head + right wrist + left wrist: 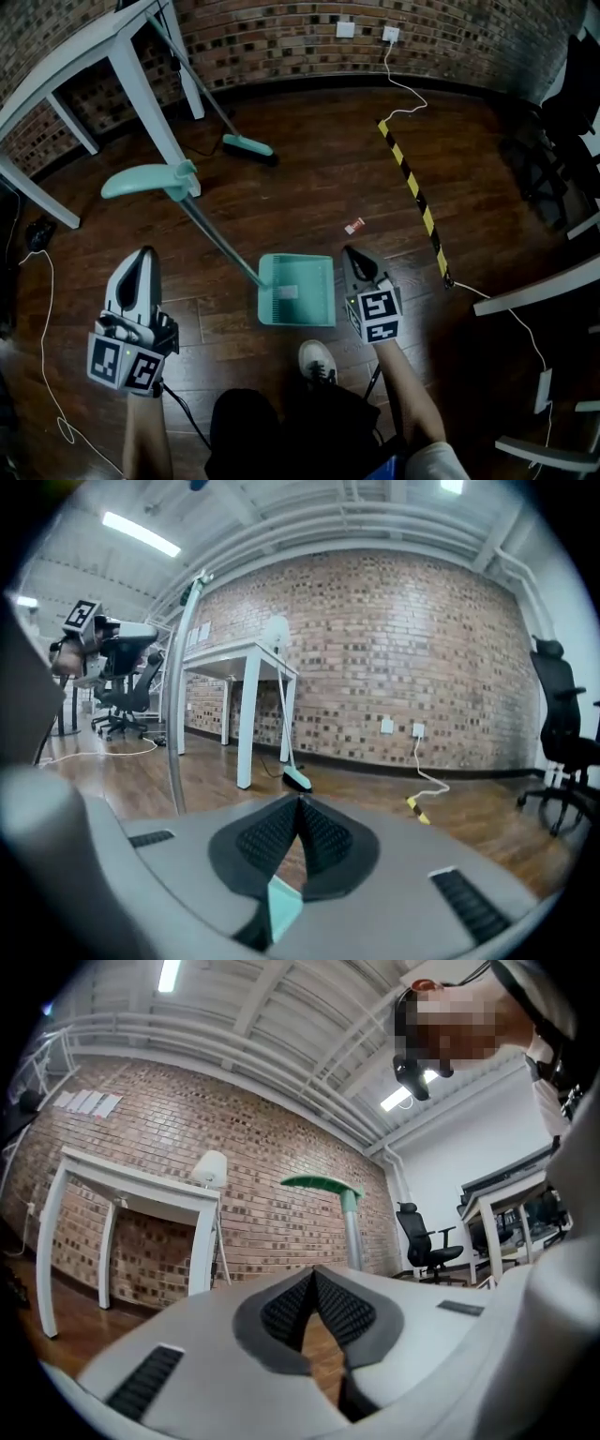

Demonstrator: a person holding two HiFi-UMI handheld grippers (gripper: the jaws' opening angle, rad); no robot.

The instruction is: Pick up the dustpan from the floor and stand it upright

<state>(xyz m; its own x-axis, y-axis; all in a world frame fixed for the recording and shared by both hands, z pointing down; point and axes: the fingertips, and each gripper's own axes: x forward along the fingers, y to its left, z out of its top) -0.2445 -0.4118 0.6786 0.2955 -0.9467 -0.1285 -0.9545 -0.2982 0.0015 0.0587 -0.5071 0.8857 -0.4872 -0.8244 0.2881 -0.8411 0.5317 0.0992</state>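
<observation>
The dustpan (295,289) is judged already stood upright on the floor (309,187), just left of the right claw (352,255), its handle (211,234) rising right of the left claw (142,258); both claws are seen closed together on nothing, so only a clear withdrawal is called for.

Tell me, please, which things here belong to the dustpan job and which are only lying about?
For the job:
- dustpan
- its long handle

Only lying about:
- broom
- red scrap
- striped floor strip
- white table
</observation>
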